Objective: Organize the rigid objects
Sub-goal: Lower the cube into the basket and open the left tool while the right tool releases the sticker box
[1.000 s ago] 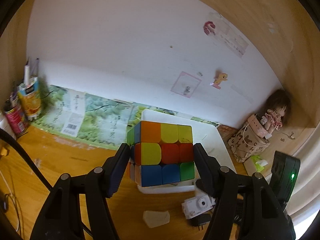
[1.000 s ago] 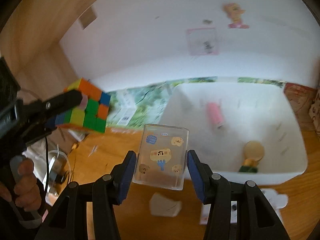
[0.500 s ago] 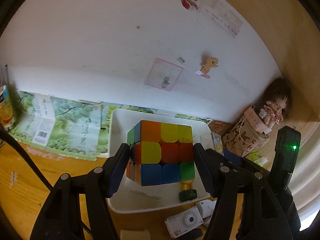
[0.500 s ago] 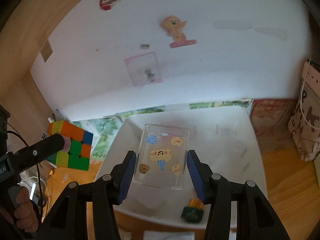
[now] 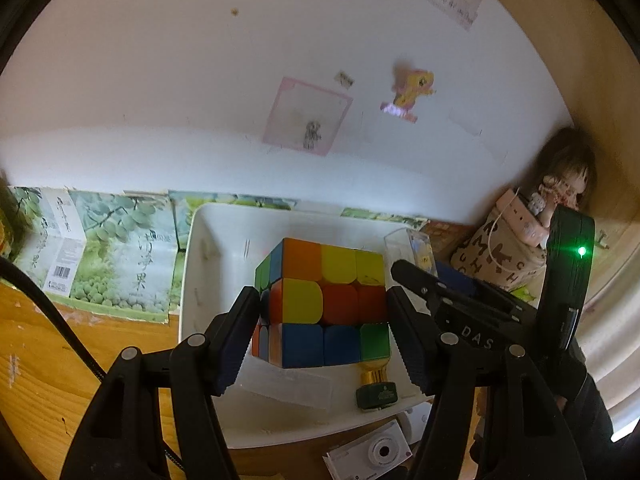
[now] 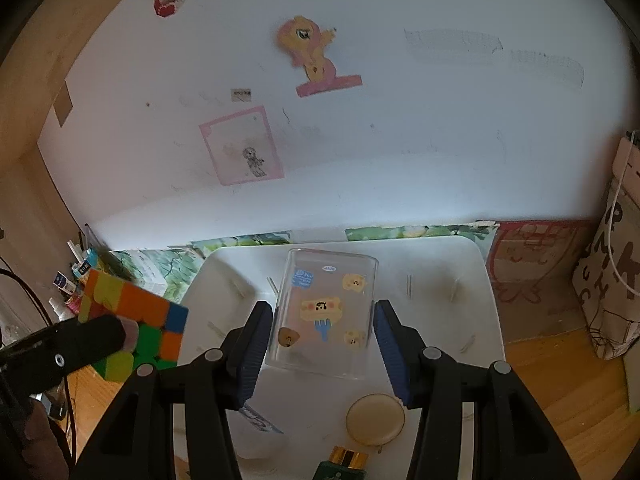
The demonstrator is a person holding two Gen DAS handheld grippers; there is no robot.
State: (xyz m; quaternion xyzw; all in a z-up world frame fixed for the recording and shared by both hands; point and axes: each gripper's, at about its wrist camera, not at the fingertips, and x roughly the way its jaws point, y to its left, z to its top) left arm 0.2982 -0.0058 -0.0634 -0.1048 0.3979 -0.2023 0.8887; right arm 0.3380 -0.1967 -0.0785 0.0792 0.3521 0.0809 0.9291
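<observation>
Scrambled colour cube (image 5: 326, 302) is held above the white bin (image 5: 208, 240), level. Clear sticker-covered box (image 6: 324, 312) is upright above the same bin, to the cube's right.

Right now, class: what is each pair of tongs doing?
Left tongs: shut on the puzzle cube.
Right tongs: shut on the clear sticker box.

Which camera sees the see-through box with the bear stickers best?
The right wrist view: the clear plastic box with bear stickers faces it, gripped in the right tool. The left wrist view shows only a top corner of the box behind the colourful puzzle cube.
</observation>
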